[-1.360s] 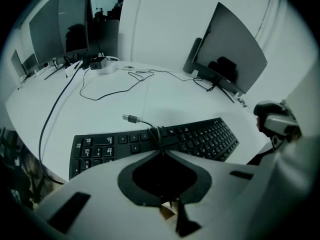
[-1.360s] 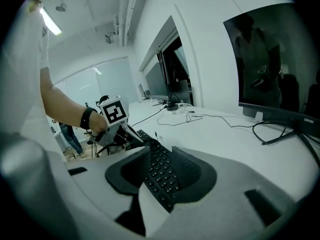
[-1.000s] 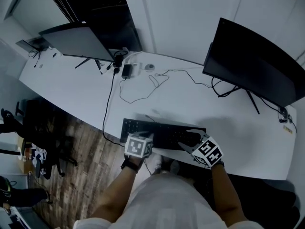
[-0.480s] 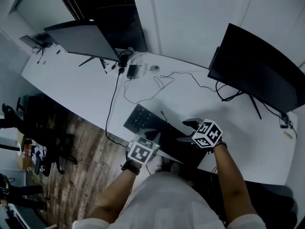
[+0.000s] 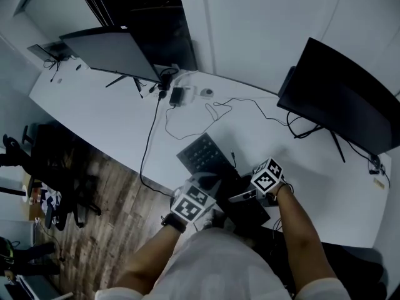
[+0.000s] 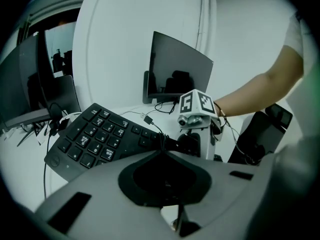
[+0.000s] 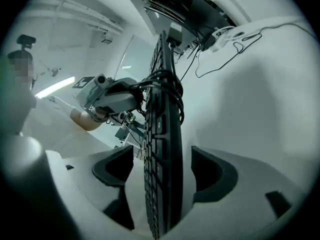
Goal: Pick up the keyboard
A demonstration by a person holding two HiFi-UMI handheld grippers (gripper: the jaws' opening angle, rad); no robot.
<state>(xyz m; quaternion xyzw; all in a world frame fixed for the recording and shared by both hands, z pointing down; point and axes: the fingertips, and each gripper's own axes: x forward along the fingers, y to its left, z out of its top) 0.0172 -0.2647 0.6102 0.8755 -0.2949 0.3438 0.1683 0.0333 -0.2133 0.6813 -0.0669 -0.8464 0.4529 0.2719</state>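
The black keyboard (image 5: 209, 158) is off the white desk (image 5: 94, 117), tilted, with its number-pad end toward the back. My left gripper (image 5: 209, 185) is shut on its near edge, where a cable is wound round it; the keys (image 6: 95, 136) spread out past the left gripper (image 6: 162, 153). My right gripper (image 5: 240, 195) is at the other end, its jaws opening. In the right gripper view the keyboard (image 7: 162, 134) stands edge-on inside the right gripper (image 7: 162, 171), with a gap to each pad. The left gripper (image 7: 117, 99) shows beyond it.
Two dark monitors stand on the desk, one at the back left (image 5: 109, 52) and one at the right (image 5: 340, 99). A power adapter (image 5: 177, 95) and loose cables (image 5: 187, 120) lie between them. Wooden floor (image 5: 106, 192) and chairs are left of the desk edge.
The keyboard lay flat along the desk's front edge; now it is raised and swung so one end points away. The right gripper has opened wide and shifted. The left gripper has risen.
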